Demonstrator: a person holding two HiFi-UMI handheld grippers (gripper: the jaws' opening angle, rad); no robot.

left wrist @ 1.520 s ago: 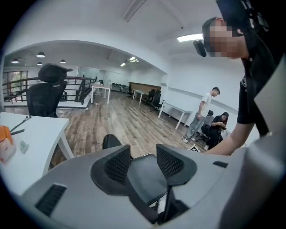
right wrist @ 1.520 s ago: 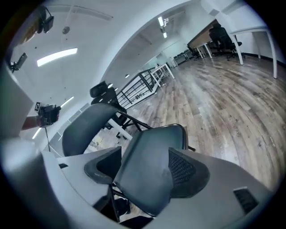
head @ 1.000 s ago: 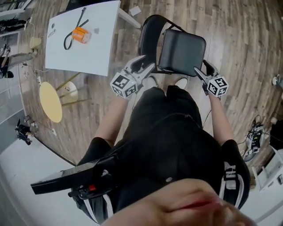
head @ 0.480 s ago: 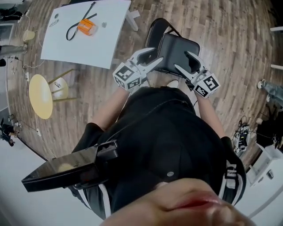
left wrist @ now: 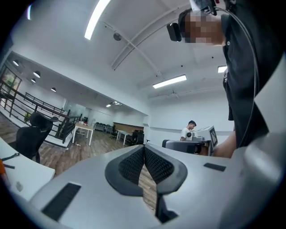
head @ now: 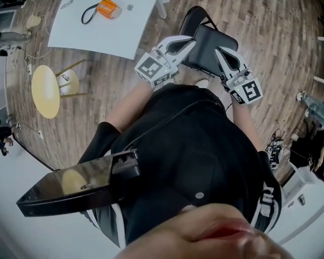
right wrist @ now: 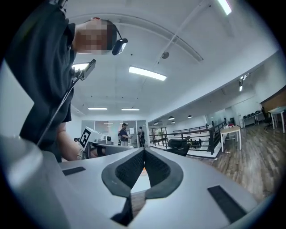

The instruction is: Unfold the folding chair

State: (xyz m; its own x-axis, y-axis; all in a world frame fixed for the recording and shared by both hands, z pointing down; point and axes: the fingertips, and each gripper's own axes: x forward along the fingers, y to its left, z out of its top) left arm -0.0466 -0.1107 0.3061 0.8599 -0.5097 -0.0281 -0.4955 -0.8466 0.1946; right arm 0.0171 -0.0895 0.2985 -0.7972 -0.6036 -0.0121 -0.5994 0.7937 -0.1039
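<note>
Wood floor (head: 283, 40) fills the head view. The person's black-clad torso (head: 192, 152) blocks the middle of the frame.

White table (head: 101, 30) sits at top left. The folding chair (head: 212, 43) stands on the floor just right of the table's near corner, straight ahead of the person. It is black, its seat is down flat, and its curved back frame is on the far side.

A round yellow stool (head: 44, 91) is at far left, well apart from the chair.

Left tool (head: 190, 42) and right tool (head: 218, 50) are both raised in front of the torso, and from above they overlap the seat's near edge. Neither one touches the chair as far as I can tell.

In the left gripper view the left tool (left wrist: 144, 151) is clenched — pads meet, nothing between them, and only open office shows beyond. In the right gripper view the right tool (right wrist: 144, 153) is the same, pads together and empty. Both pairs of jaws have just been closing.

Small stuff on the table is an orange object (head: 108, 7) with a black cable (head: 90, 12) looped beside it.
</note>
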